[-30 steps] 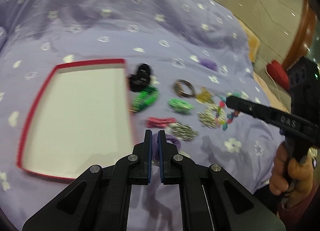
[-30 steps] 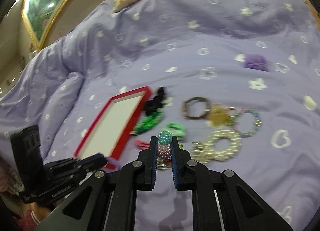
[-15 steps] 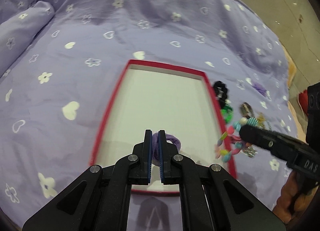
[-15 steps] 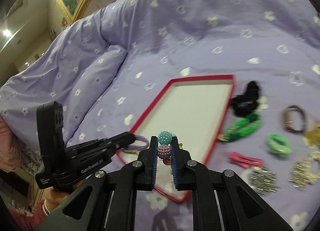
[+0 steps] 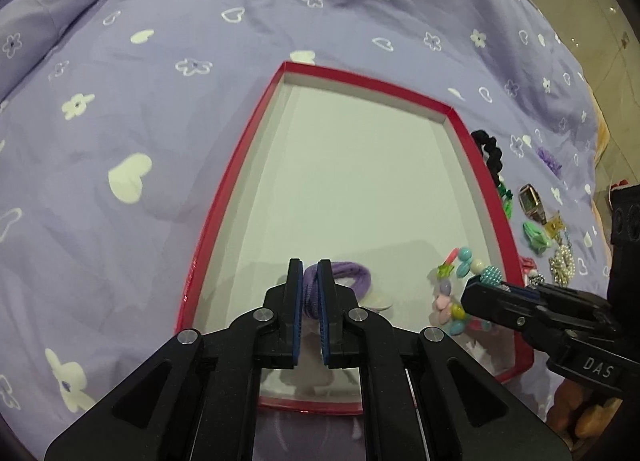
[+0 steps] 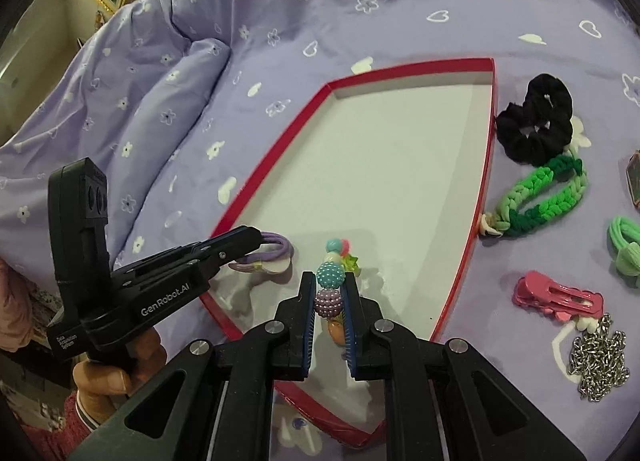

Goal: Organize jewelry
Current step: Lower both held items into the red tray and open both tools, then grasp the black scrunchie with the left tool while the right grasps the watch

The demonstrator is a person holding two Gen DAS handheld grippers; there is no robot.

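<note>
Purple elastic hair tie (image 5: 352,275), pinched by left gripper (image 5: 310,289) over near end of shallow red-rimmed white tray (image 5: 484,177). Colourful beaded bracelet (image 6: 332,281), clamped in right gripper (image 6: 329,303), hanging just beside, inside same tray. Black scrunchie (image 6: 536,123), braided green band (image 6: 540,197), pink hair clip (image 6: 560,299) outside on lilac bedsheet (image 6: 280,13).

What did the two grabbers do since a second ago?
Both swung left from the jewelry pile to over the red tray. The left gripper still pinches the purple hair tie; the right gripper still pinches the bead bracelet. Nothing released; other pieces stayed put.
</note>
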